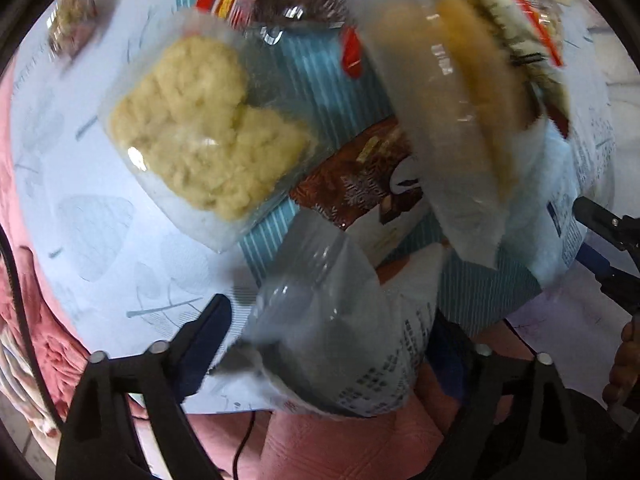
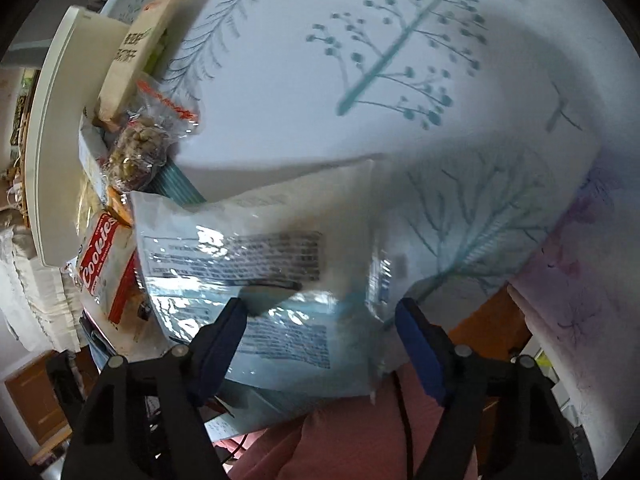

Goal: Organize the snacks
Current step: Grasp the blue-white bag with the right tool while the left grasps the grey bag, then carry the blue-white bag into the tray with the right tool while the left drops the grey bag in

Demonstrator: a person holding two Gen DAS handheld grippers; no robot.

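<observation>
Plastic bag (image 2: 256, 280) lies crosswise between the right tool's (image 2: 320, 336) parted fingers, apparently unpinched. Left tool (image 1: 336, 344) straddles another bag (image 1: 320, 320), fingers apart; contact is blurred.

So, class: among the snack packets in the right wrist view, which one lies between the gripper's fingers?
The pale blue printed packet, not the red Cookies pack or nut bag farther left.

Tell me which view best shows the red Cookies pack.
The right wrist view: the Cookies pack lies at the left edge with its lettering readable. In the left wrist view only blurred red packaging shows at the top; whether it is that pack is unclear.
</observation>
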